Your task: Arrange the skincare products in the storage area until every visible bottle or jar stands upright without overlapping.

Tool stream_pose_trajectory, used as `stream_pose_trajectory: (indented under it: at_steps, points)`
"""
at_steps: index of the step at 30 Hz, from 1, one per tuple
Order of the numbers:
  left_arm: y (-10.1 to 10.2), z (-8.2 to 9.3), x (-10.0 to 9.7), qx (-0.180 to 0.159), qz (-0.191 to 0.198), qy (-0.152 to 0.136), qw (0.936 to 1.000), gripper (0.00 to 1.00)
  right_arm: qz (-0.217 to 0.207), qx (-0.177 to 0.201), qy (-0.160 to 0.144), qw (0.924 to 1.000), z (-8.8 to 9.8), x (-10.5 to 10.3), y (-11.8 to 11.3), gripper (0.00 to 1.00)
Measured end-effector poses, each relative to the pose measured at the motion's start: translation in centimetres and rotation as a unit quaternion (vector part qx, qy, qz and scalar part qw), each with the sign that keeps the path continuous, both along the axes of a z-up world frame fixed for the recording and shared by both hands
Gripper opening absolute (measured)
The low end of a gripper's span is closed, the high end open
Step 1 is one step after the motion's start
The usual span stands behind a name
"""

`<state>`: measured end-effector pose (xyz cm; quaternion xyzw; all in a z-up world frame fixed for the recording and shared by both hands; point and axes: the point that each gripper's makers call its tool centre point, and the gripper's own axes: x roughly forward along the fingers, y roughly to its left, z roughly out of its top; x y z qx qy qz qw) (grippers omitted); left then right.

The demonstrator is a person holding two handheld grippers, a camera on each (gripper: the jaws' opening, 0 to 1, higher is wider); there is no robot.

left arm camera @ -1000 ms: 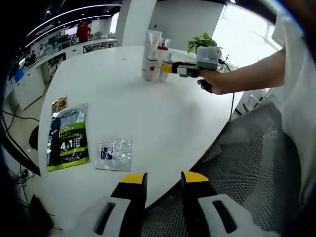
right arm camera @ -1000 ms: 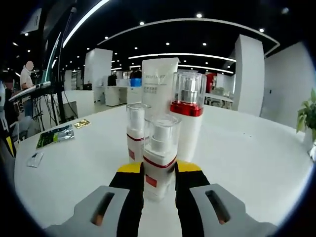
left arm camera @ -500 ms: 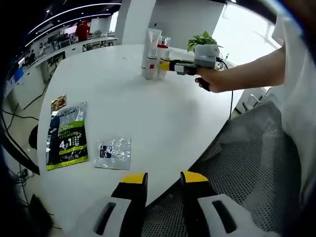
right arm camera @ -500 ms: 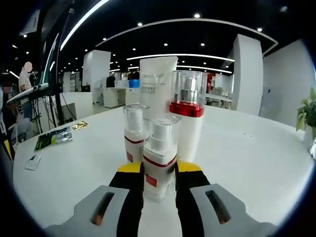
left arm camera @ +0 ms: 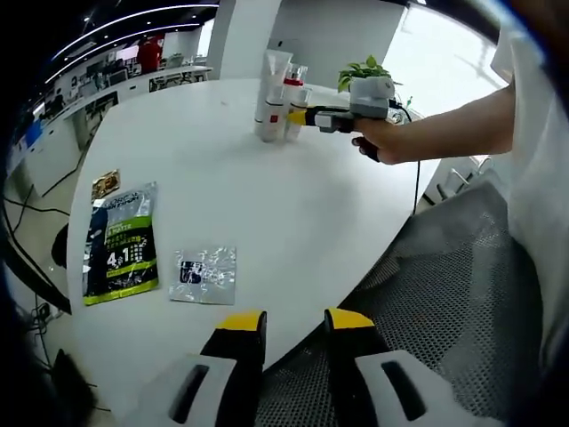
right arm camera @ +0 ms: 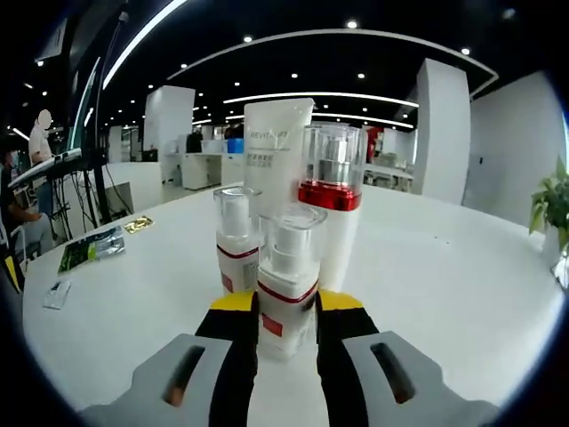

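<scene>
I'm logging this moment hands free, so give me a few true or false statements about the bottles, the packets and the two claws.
1. The right claw grips a small pump bottle. True.
2. The tall white tube lies flat. False: it stands upright behind the bottles.
3. The left claw holds a sachet. False: it is open and holds nothing, near the table edge.
4. A green packet and a clear sachet lie flat. True.

Dim office, white table (right arm camera: 462, 294)
</scene>
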<state>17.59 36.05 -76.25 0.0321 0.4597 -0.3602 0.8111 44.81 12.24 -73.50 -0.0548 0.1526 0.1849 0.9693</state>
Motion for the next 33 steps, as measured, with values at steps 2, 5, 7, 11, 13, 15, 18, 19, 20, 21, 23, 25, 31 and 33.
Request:
stream_pose_trajectory:
  at_steps: [2,5,7,11,13,15,18,19,20,21,23,25,31,33]
  points:
    - [0.0,0.0,0.0,0.0,-0.001,0.0,1.0,0.27,-0.005,0.0,-0.004,1.0,0.2,0.0,-0.3,0.35]
    - [0.1,-0.1,0.0,0.003,-0.003,0.0,1.0,0.26,-0.003,0.005,-0.001,1.0,0.4,-0.2,-0.5,0.29]
    - [0.0,0.0,0.0,0.002,-0.002,0.0,1.0,0.26,-0.002,0.004,0.002,1.0,0.4,-0.4,-0.4,0.29]
    - [-0.1,0.2,0.1,-0.005,0.001,-0.003,1.0,0.26,-0.001,0.001,0.009,1.0,0.2,-1.0,-0.5,0.26]
    - [-0.1,0.1,0.1,-0.004,0.001,-0.002,1.0,0.26,0.0,-0.007,0.013,0.9999,0.0,-1.3,-0.5,0.25]
    - [0.0,0.2,0.1,-0.004,0.001,-0.004,1.0,0.26,0.001,-0.011,0.016,0.9998,0.0,-1.5,-0.5,0.24]
    - [0.0,0.1,0.1,-0.004,0.003,-0.004,1.0,0.26,0.001,-0.018,0.015,0.9997,0.0,-1.4,-0.7,0.23]
    - [0.0,0.1,0.1,-0.003,0.002,-0.004,1.0,0.26,0.0,-0.02,0.016,0.9997,0.0,-1.4,-0.8,0.23]
    - [0.0,0.2,0.2,-0.004,0.003,-0.005,1.0,0.26,-0.001,-0.021,0.016,0.9997,0.0,-1.3,-0.9,0.23]
    - [0.0,0.2,0.2,-0.005,0.003,-0.006,1.0,0.26,-0.002,-0.02,0.017,0.9996,0.0,-1.3,-0.9,0.23]
    - [-0.1,0.3,0.2,-0.009,0.005,-0.005,0.9999,0.27,-0.005,-0.015,0.018,0.9997,0.1,-1.3,-1.0,0.23]
    - [-0.2,0.4,0.3,-0.013,0.005,-0.008,0.9999,0.27,-0.007,-0.013,0.021,0.9997,-0.1,-1.2,-1.1,0.23]
    - [-0.2,0.1,0.0,-0.006,-0.001,-0.001,1.0,0.27,-0.009,-0.002,0.02,0.9998,0.2,-1.0,-0.9,0.22]
    - [-0.2,0.0,-0.1,-0.002,-0.006,0.001,1.0,0.27,-0.008,0.003,0.022,0.9997,0.3,-1.1,-0.9,0.22]
